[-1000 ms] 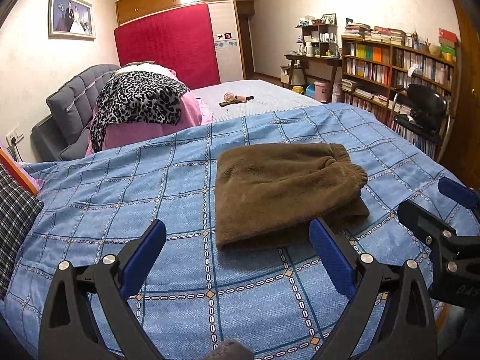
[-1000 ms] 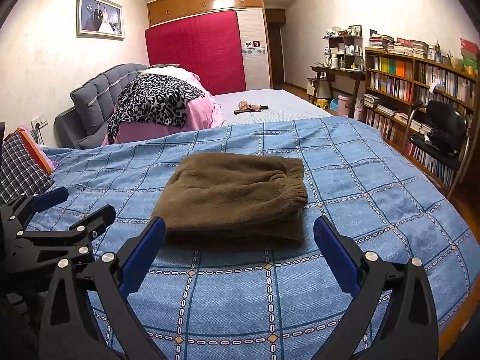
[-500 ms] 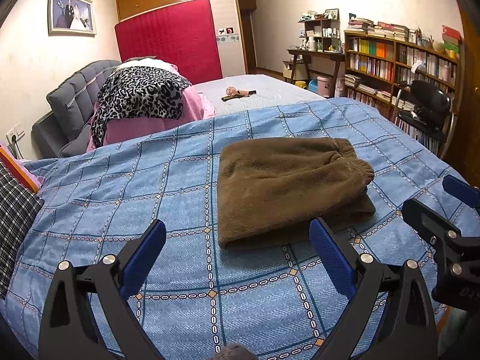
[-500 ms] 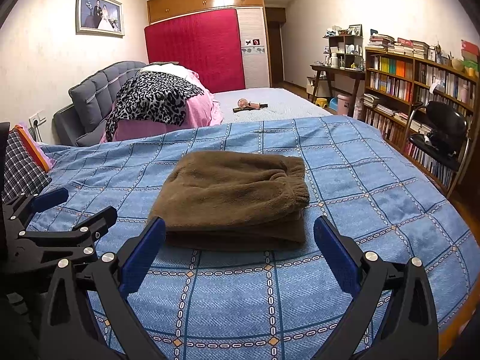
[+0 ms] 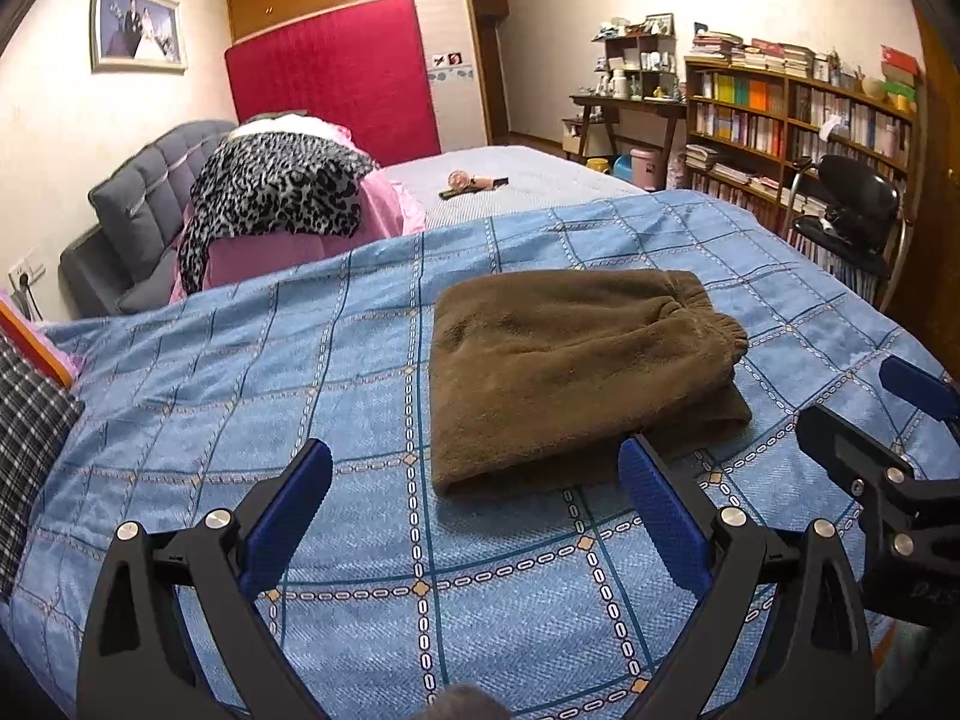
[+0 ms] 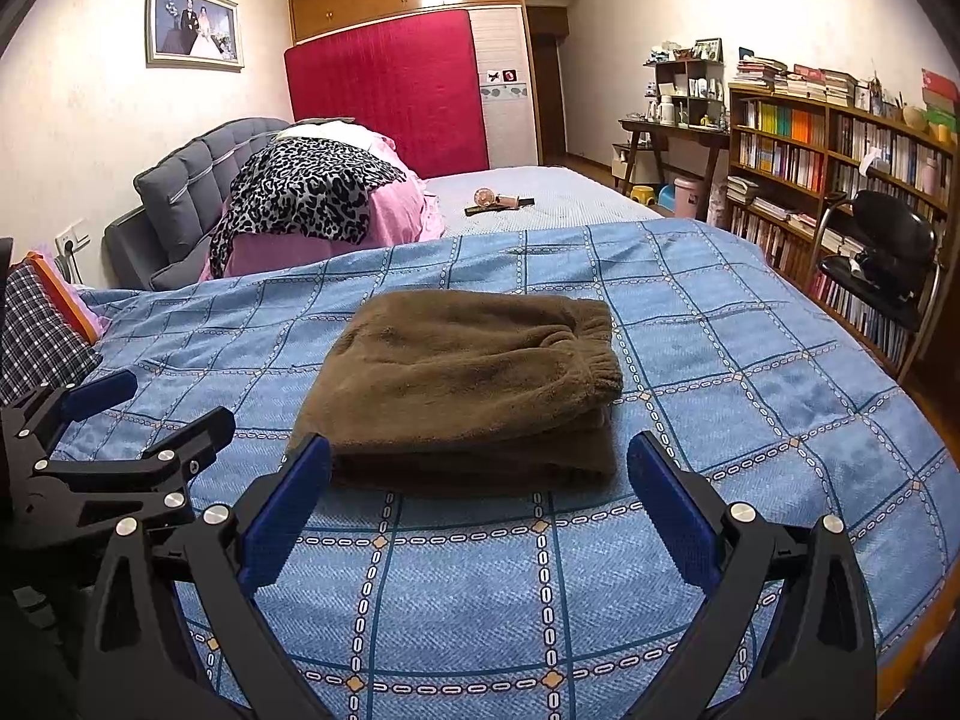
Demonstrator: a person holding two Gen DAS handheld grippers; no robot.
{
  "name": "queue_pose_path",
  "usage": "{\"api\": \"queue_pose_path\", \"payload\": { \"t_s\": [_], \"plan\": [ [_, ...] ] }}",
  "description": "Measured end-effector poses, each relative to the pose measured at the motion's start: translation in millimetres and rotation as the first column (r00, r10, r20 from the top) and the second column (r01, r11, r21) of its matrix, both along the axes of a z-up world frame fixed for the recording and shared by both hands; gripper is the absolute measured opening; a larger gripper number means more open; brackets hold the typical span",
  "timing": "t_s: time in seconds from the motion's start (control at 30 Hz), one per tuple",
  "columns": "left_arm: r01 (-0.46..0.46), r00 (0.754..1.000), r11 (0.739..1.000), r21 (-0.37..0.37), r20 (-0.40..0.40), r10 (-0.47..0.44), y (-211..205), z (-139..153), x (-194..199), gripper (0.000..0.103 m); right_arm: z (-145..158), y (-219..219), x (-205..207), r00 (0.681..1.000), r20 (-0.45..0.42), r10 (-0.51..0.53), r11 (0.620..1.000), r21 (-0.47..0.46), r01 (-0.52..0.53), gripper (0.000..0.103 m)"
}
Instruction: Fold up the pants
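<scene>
Both sets of jaws stand wide apart and hold nothing; we keep the left gripper [image 5: 474,480] and the right gripper [image 6: 480,474] above the blue checked bedspread [image 6: 750,360], just short of the brown pants [image 6: 468,384]; these lie folded into a compact stack mid-bed, long axis crosswise, elastic waistband to the right; the left wrist view shows the fold's left edge and the right gripper's fingers [image 5: 840,438] at its side; the right wrist view shows stacked layers along the near edge and the left gripper at its left.
</scene>
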State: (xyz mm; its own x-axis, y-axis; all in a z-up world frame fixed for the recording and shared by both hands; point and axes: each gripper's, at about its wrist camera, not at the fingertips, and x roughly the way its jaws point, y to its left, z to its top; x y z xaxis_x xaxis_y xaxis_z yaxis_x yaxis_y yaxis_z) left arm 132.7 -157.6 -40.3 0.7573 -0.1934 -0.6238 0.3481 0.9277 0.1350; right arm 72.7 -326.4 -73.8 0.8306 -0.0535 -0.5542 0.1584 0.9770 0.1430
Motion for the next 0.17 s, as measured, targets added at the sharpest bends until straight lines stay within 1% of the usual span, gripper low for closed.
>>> {"api": "queue_pose_path", "payload": {
  "t_s": [0.07,0.17],
  "plan": [
    [-0.011,1.000,1.000,-0.015,-0.020,0.010,2.1,-1.7,3.6,0.095,-1.1,-1.3,0.2,1.000,-0.003,-0.001,1.000,0.003,0.001,0.100],
    [-0.024,0.999,1.000,-0.016,-0.035,0.023,5.2,-4.7,7.4,0.095,-5.5,-3.3,2.0,1.000,-0.014,-0.006,1.000,0.009,0.007,0.100]
  ]
}}
